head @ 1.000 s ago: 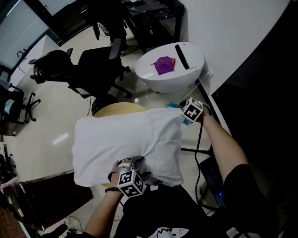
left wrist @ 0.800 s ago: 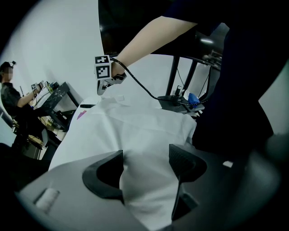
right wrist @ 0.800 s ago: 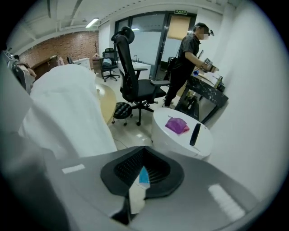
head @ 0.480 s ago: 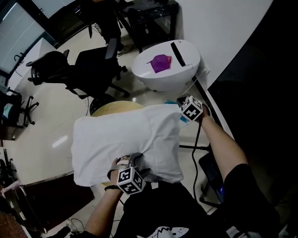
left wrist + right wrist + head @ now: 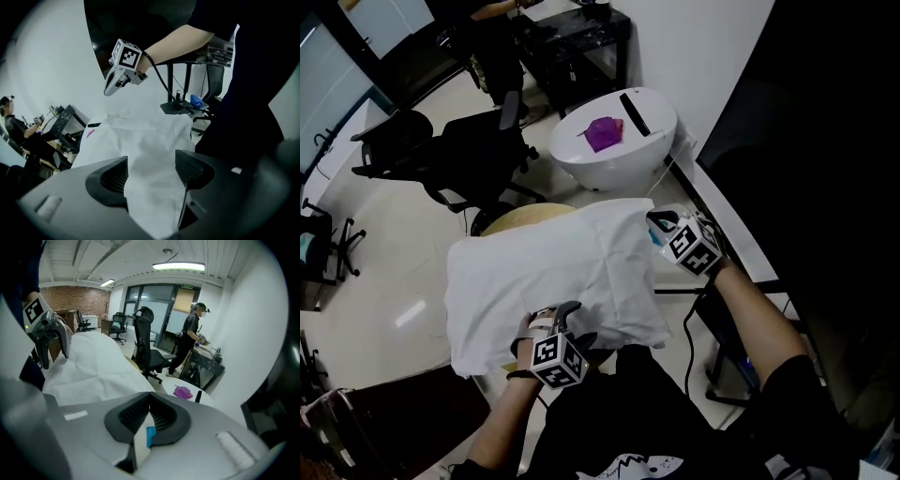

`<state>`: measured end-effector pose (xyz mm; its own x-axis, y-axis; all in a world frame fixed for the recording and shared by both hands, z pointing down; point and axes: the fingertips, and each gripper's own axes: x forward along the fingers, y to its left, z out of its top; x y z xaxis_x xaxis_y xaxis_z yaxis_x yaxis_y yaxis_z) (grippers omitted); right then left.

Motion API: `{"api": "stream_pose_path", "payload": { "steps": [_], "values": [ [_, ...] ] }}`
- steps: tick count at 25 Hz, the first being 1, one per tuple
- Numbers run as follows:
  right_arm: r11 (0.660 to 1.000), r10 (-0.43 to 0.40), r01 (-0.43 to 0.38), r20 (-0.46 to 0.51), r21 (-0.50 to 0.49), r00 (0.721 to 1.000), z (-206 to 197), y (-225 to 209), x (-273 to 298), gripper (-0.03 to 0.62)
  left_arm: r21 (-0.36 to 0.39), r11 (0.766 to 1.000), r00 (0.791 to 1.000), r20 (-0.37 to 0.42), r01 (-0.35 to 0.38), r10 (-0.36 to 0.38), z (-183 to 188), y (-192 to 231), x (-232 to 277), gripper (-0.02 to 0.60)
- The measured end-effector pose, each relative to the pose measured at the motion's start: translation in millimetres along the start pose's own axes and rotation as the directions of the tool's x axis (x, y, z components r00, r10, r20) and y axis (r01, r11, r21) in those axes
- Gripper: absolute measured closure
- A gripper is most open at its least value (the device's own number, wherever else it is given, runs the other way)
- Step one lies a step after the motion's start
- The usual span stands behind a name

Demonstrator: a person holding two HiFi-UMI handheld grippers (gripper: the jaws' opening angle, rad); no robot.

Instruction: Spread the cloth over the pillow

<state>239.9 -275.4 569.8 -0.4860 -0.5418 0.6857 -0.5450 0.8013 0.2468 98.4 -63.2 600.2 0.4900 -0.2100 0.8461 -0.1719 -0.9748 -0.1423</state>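
Head view: a white cloth (image 5: 623,272) lies across a white pillow (image 5: 483,291) on a round wooden bench (image 5: 525,217). White on white makes it hard to tell where the cloth's edge ends. The left gripper (image 5: 567,317) sits at the near edge and the right gripper (image 5: 659,223) at the far right corner, so the two grips are well apart, probably to draw the sheet taut between them. Left gripper view: the jaws stand fairly wide but are filled by a thick fold of cloth that touches both pads. This reads as a hold that pins the near edge down. From there the cloth runs away over the pillow towards the other gripper, which hangs just above the far end. Right gripper view: the jaws are pinched together on a thin white corner of cloth with a blue tag (image 5: 150,436) beside it, a narrow grip suited to a single layer. The corner is lifted clear of the pillow, presumably so it can be carried outward. The spreading appears to be under way, with the right corner not yet laid down.
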Motion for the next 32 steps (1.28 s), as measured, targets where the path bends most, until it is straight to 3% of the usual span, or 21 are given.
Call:
{"api": "stream_pose_path", "payload": {
  "steps": [4, 6, 9, 12, 17, 20, 23, 26, 29, 32],
  "values": [
    [0.998, -0.038, 0.039, -0.011, 0.058, 0.999, -6, 41, -39, 0.556, 0.059, 0.998, 1.000, -0.008, 0.011, -0.011, -17, -26, -13, 0.272],
    [0.995, -0.060, 0.062, -0.024, 0.078, 0.998, -9, 62, -54, 0.539, 0.114, 0.993, 0.999, -0.029, -0.016, 0.019, -29, -34, -18, 0.272],
    [0.990, -0.096, 0.100, -0.049, 0.102, 0.994, -17, 92, -75, 0.514, 0.234, 0.964, 0.991, -0.014, -0.128, 0.135, -40, -35, -17, 0.272],
    [0.983, -0.119, 0.128, -0.081, 0.130, 0.990, -29, 123, -90, 0.499, 0.307, 0.938, 0.985, -0.010, -0.162, 0.173, -51, -46, -11, 0.272],
    [0.978, -0.118, 0.139, -0.137, 0.156, 0.983, -57, 168, -102, 0.482, 0.333, 0.936, 0.986, -0.075, -0.114, 0.147, -71, -74, -2, 0.272],
    [0.981, -0.083, 0.110, -0.167, 0.162, 0.983, -79, 193, -106, 0.476, 0.376, 0.915, 0.974, -0.101, -0.150, 0.202, -75, -80, 1, 0.272],
    [0.983, -0.026, 0.058, -0.174, 0.177, 0.984, -100, 216, -107, 0.465, 0.434, 0.879, 0.951, -0.135, -0.197, 0.280, -81, -77, 12, 0.261],
    [0.990, 0.022, 0.006, -0.196, 0.141, 0.980, -120, 239, -106, 0.442, 0.471, 0.850, 0.921, -0.169, -0.236, 0.350, -86, -73, 20, 0.256],
    [0.998, 0.046, -0.037, -0.231, 0.043, 0.972, -138, 255, -101, 0.422, 0.454, 0.848, 0.906, -0.175, -0.273, 0.386, -85, -70, 21, 0.267],
    [0.997, 0.050, -0.064, -0.256, -0.049, 0.965, -154, 268, -94, 0.399, 0.439, 0.852, 0.896, -0.192, -0.286, 0.400, -86, -70, 12, 0.380]
  ]
}}
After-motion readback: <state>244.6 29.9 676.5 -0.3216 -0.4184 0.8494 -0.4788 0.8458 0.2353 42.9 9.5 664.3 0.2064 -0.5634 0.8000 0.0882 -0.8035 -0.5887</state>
